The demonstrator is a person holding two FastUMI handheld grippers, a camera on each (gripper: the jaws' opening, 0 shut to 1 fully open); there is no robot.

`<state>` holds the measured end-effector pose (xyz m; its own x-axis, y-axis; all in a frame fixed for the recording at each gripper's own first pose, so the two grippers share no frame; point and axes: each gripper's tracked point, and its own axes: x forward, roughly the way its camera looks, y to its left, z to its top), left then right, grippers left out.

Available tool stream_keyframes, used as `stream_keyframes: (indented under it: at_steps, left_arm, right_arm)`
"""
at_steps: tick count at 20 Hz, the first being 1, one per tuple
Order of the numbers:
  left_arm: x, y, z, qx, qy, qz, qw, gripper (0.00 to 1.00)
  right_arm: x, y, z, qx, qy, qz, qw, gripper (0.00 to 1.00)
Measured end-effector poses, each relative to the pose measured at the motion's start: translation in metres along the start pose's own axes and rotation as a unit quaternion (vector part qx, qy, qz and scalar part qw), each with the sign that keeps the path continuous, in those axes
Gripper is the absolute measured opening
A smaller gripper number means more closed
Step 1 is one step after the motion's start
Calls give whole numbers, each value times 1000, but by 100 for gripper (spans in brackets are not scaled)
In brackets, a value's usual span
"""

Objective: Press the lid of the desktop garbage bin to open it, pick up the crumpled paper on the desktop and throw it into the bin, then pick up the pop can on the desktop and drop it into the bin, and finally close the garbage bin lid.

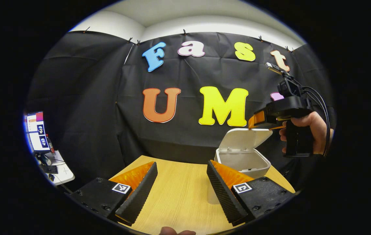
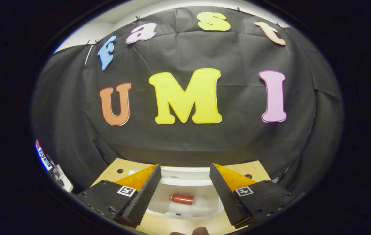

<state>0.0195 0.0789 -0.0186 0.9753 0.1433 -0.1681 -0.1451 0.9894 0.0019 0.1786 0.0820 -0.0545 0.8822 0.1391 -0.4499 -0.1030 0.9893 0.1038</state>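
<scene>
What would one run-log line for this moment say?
bin: lid up | pop can: lying inside bin | right gripper: above bin, jaws open, empty | left gripper: over table, open, empty

Glowing evenly under soft overhead light; bending strongly toward the rims of both fisheye views; staying sharp at centre, softening slightly at edges; casting faint shadows on the worktop (image 1: 178,192).

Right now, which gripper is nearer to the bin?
The right. The right gripper hangs open directly above the open bin, with the can lying inside. The left gripper is open over the table, off to the bin's side.
</scene>
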Motion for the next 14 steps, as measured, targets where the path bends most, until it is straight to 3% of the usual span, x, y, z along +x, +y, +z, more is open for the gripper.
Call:
stream_keyframes:
  at_steps: [6, 14]
  left_arm:
    - [-7, 3, -2, 2, 1, -5, 1000, 98]
    - [-5, 1, -5, 5, 4, -8, 1000, 98]
  right_arm:
    - [-8, -9, -56, 3, 41, -8, 999, 94]
    - [-5, -12, -99, -14, 64, -10, 998, 95]
